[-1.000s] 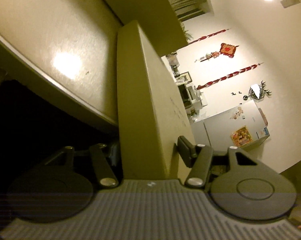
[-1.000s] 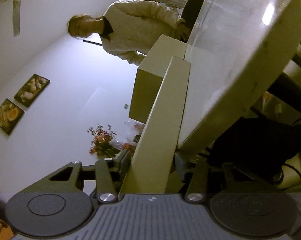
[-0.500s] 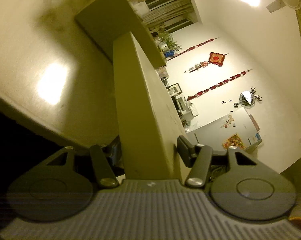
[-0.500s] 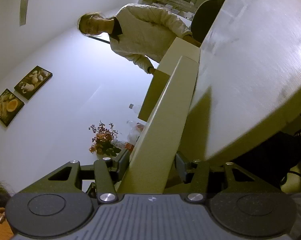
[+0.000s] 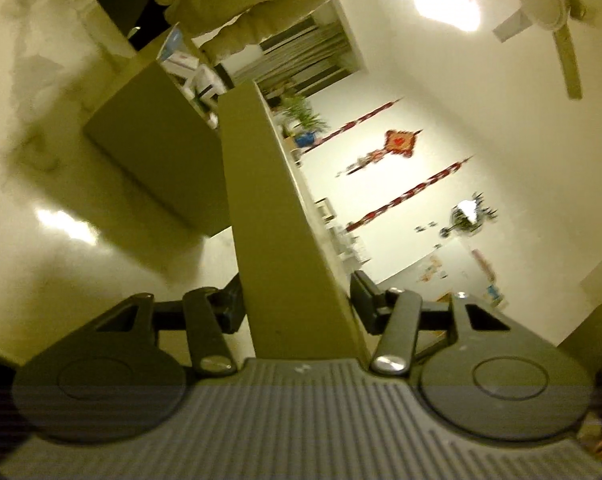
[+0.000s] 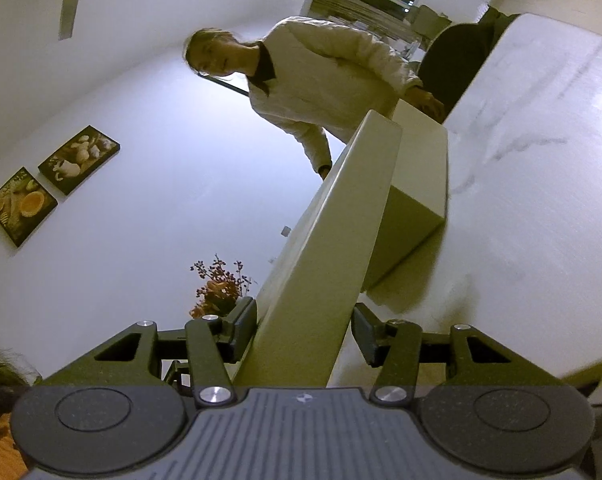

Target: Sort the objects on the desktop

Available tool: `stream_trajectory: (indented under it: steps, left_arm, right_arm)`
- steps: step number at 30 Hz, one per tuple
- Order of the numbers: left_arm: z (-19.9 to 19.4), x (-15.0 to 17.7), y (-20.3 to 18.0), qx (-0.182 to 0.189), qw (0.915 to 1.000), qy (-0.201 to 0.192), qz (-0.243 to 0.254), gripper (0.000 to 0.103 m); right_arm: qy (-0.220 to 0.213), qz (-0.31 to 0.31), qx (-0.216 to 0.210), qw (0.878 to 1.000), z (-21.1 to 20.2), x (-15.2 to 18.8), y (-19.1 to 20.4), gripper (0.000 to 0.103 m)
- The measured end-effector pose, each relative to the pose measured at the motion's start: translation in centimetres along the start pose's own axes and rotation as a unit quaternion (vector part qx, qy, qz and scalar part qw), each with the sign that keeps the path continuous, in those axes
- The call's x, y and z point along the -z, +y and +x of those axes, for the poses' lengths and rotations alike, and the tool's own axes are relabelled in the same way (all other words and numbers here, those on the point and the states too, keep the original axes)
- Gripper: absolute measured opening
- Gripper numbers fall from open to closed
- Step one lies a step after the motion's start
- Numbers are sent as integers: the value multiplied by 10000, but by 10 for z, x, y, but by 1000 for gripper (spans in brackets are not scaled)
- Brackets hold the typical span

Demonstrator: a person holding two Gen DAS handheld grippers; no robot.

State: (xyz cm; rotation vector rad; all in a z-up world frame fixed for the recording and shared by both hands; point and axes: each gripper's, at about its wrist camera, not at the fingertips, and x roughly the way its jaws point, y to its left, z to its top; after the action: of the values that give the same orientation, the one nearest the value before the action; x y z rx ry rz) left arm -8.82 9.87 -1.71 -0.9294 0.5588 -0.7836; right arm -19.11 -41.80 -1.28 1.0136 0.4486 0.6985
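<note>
Clearly early: both the left gripper (image 5: 297, 300) and right gripper (image 6: 304, 334) hold a flat lid (image 5: 273, 240) edge between them above the desk (image 6: 541, 200); left jaws closing, right opening; open box (image 5: 153, 152) of items near the far edge awaits.

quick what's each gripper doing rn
left gripper: jaws closing on the beige panel, holding it
right gripper: jaws opening, same panel between them, grip unclear

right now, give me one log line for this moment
left claw: closing, flat board between jaws | right claw: opening, same board between jaws | box on table behind board
</note>
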Motion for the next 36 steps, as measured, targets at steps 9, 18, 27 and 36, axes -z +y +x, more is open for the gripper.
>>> stream_trajectory:
  steps: [9, 18, 27, 36]
  left_arm:
    - [9, -21, 18, 189, 9995, 51, -263, 39]
    - [17, -48, 26, -1, 9999, 65, -133, 40]
    - [40, -81, 36, -79, 9997, 209, -98, 41]
    - [58, -109, 42, -126, 9995, 277, -84, 42]
  right_arm:
    - [81, -97, -26, 9999, 46, -22, 9, 57]
    - [135, 79, 0, 9999, 82, -39, 0, 57]
    - [126, 168, 112, 9997, 111, -58, -10, 57]
    - [69, 252, 136, 9996, 142, -83, -22, 57]
